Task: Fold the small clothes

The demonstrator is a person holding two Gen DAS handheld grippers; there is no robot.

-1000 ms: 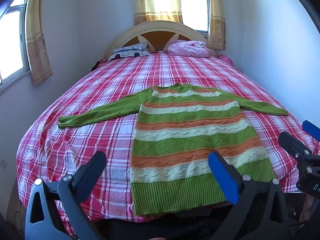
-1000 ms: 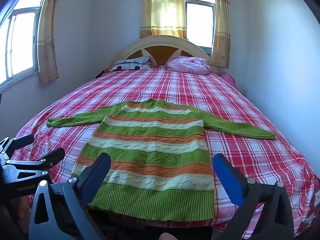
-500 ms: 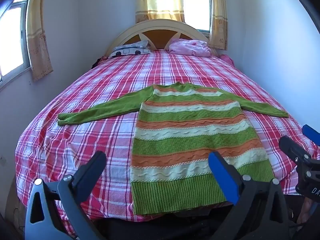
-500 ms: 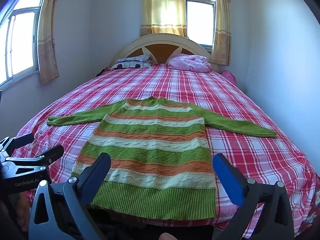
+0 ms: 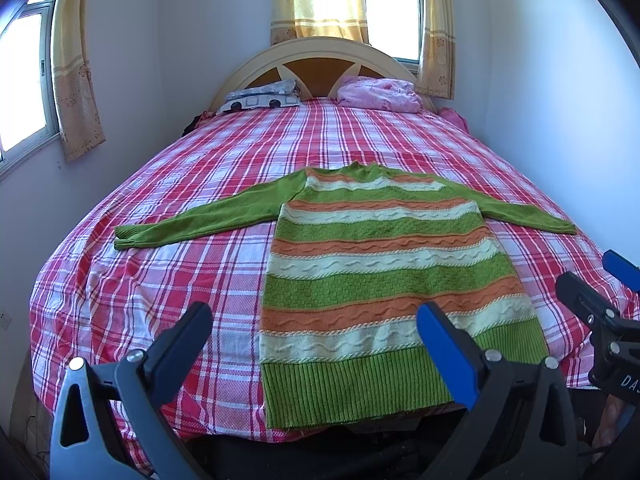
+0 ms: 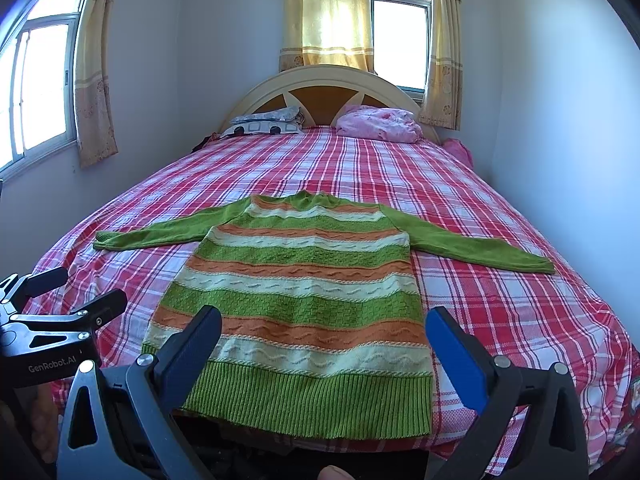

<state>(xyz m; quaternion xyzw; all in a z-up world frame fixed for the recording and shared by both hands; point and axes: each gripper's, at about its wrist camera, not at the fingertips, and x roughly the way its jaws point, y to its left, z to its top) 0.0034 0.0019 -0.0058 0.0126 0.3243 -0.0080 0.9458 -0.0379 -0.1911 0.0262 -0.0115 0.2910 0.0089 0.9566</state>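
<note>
A small knitted sweater (image 5: 384, 272) with green, orange and cream stripes lies flat and spread out on the bed, hem toward me, both green sleeves stretched sideways; it also shows in the right wrist view (image 6: 296, 300). My left gripper (image 5: 316, 332) is open and empty, held above the bed's near edge, left of the hem. My right gripper (image 6: 324, 332) is open and empty, held just before the hem. Each gripper shows at the edge of the other's view: the right one (image 5: 600, 300) and the left one (image 6: 60, 300).
The bed has a red plaid sheet (image 5: 192, 280). A patterned pillow (image 5: 260, 100) and a pink bundle (image 5: 376, 94) lie by the headboard (image 5: 320, 60). Walls stand close on both sides, with curtained windows (image 6: 396, 40) behind and left.
Both grippers have drifted slightly; the views tilt up a little. The sweater has not moved and both grippers stay open.
</note>
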